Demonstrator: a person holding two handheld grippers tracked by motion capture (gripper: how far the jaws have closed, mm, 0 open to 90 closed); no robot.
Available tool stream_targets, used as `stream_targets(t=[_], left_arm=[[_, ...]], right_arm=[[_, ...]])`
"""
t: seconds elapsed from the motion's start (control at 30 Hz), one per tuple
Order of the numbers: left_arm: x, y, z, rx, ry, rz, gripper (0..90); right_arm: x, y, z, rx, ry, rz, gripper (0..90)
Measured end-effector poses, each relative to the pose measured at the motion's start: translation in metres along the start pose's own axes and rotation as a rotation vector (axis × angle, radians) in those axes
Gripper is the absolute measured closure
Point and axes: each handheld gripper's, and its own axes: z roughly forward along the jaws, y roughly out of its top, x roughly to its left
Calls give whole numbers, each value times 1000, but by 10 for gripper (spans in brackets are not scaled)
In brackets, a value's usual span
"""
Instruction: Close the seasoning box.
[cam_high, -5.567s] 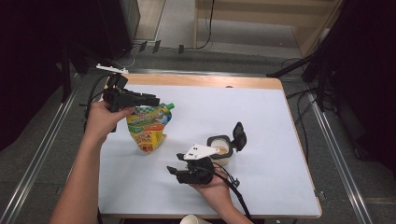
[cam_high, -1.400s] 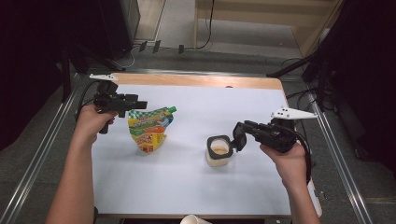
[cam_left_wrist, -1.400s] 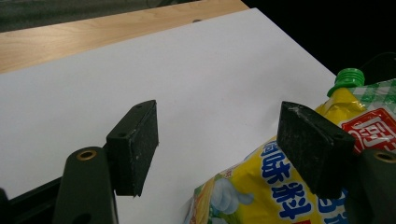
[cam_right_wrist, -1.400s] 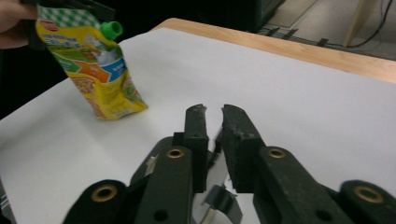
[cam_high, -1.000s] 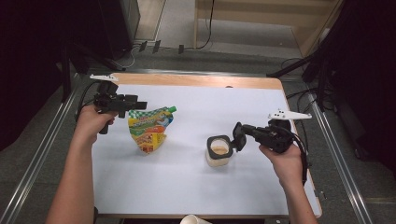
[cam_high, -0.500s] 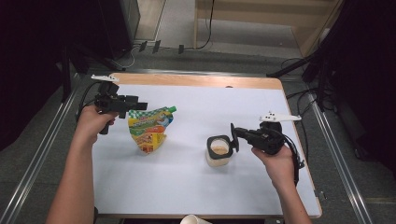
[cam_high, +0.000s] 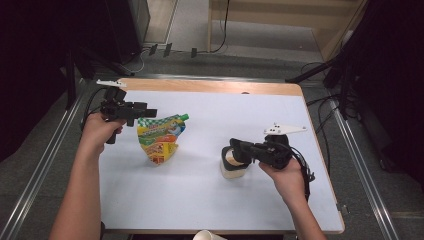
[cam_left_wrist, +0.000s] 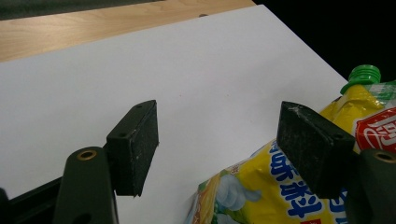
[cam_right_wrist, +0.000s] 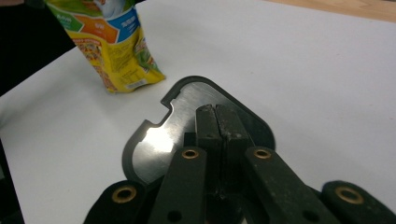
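One white rectangular table top (cam_high: 200, 200) with a pale wooden strip along its far edge.

One yellow printed plastic spout pouch with a green screw cap (cam_high: 160, 137), lying on the table's left half, cap pointing toward the table's middle.

One small white tub with a tan filling (cam_high: 234, 167), standing on the right half, well apart from the pouch. Its black lid with a shiny foil inner face (cam_right_wrist: 187, 121) sits hinged up beside the rim.

Two black hand-held grippers, one per hand.

Left gripper (cam_left_wrist: 217, 144): jaws wide apart, nothing between the pads; right-hand pad hovers just over the pouch's upper edge, bare table under the gap.

Right gripper (cam_right_wrist: 217, 122): jaws closed together, pads meeting. They lie against the lid's foil face; whether the lid's edge is pinched, cannot tell.
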Motion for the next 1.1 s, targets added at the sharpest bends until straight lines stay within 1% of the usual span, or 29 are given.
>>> stream_targets(t=[0.17,0.33,0.43,0.53,0.73,0.83,0.93,1.0,1.1], left_arm=[[0,0,0,-1,1,-1,304],[1,-1,1,4,1,-3,304],[1,-1,2,7,3,0,304],[2,-1,2,9,6,-6,303],[2,-2,3,9,8,-6,303],[2,-2,3,10,6,-6,303],[3,-3,3,12,6,-8,302],[3,-3,3,13,6,-8,303],[3,-3,3,11,7,-10,302]], right_arm=[[7,-4,12,36,14,-30,900],[15,-8,24,74,15,-71,900],[17,-9,27,74,27,-78,900],[18,-10,28,70,35,-83,886],[20,-9,28,66,54,-73,782],[19,-9,27,56,45,-79,706],[17,-8,23,39,34,-76,649],[14,-7,20,30,31,-69,627],[10,-5,15,18,19,-72,603]])
